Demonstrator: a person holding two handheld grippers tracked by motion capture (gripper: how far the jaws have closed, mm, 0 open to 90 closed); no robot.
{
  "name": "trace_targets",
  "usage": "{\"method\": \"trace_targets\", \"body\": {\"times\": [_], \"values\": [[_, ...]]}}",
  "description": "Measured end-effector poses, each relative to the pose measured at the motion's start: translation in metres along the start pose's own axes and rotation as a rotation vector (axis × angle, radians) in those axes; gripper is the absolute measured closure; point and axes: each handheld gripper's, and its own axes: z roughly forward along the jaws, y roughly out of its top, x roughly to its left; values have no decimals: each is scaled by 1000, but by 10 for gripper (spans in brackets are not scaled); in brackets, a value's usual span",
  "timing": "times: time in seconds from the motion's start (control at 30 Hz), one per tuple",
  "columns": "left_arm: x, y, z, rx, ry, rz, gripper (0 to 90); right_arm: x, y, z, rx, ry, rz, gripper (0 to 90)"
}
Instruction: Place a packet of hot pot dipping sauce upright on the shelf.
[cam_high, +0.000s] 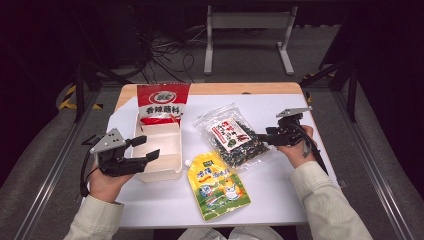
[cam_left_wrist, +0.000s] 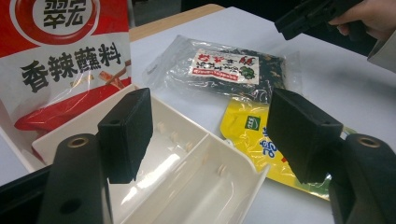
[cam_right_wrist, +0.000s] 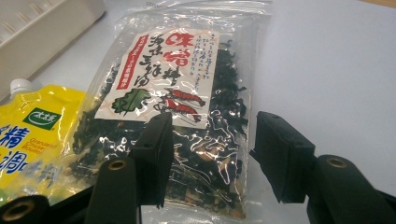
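While the left gripper (cam_high: 145, 148) is held with jaws spread over the near end of the cream divided tray (cam_high: 167, 145), the right gripper (cam_right_wrist: 210, 154) is held open just above the clear seaweed packet (cam_right_wrist: 187, 107), apparently not touching it. A yellow spouted pouch (cam_high: 220, 185) lies between both grippers; a red seasoning bag (cam_left_wrist: 65, 60) is propped in the tray's far end.

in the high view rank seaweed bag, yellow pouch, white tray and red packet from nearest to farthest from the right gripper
1. Seaweed bag, right at the right gripper fingers.
2. Yellow pouch, toward the person, left of it.
3. White tray and red packet, farther left: too close to call.
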Motion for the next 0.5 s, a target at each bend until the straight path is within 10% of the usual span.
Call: {"method": "trace_targets", "body": {"times": [0.5], "values": [[-3, -9, -10, -1, -10, 8, 322, -5, 17, 22, 28, 10, -10, 466]]}}
